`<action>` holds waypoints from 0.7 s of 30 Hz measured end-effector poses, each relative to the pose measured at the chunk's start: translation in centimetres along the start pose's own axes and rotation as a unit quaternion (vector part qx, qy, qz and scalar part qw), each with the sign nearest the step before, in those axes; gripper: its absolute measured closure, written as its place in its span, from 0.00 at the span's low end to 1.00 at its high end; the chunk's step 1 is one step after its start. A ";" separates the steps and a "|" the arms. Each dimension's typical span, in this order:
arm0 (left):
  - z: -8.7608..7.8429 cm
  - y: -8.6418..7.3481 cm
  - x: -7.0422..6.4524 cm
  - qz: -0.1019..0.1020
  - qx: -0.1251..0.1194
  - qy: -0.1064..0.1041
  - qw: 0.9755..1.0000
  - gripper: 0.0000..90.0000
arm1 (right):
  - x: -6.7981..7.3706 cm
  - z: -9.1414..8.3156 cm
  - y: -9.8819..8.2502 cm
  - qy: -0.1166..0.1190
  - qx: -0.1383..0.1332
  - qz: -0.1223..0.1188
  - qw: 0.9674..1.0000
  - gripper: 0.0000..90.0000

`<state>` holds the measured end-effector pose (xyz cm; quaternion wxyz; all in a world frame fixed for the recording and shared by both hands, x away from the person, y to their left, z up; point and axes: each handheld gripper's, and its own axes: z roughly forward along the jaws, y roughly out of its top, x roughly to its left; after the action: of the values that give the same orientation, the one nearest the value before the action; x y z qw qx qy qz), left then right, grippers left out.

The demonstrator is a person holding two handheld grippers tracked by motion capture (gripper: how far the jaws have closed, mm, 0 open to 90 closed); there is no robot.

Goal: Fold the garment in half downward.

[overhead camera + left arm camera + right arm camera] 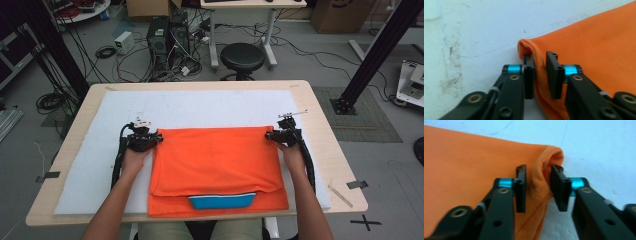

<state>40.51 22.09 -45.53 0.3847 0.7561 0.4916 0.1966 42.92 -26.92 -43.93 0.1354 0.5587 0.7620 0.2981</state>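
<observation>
A folded orange cloth (215, 160) lies on the white board (200, 107), with a blue band (222, 201) showing at its near edge. My left gripper (159, 136) is at the cloth's far left corner. In the left gripper view its jaws (540, 56) pinch a raised fold of the orange cloth (599, 45) between the pads. My right gripper (269, 135) is at the far right corner. In the right gripper view its jaws (537, 168) squeeze a bunched ridge of the orange cloth (469, 157).
The white board covers most of the wooden table (325, 150). Bare board lies beyond the cloth and to its left. A black stool (242, 57), a computer tower (159, 37) and cables stand on the floor past the table's far edge.
</observation>
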 end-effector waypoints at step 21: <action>1.0 3.0 0.2 -0.052 -0.033 -0.003 0.998 0.95 | -0.8 -0.9 1.3 -0.048 -0.056 -0.009 0.997 0.93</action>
<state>43.04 21.22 -43.87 0.4208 0.7170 0.5222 0.1900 43.72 -27.65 -42.56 0.2055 0.5571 0.7414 0.3125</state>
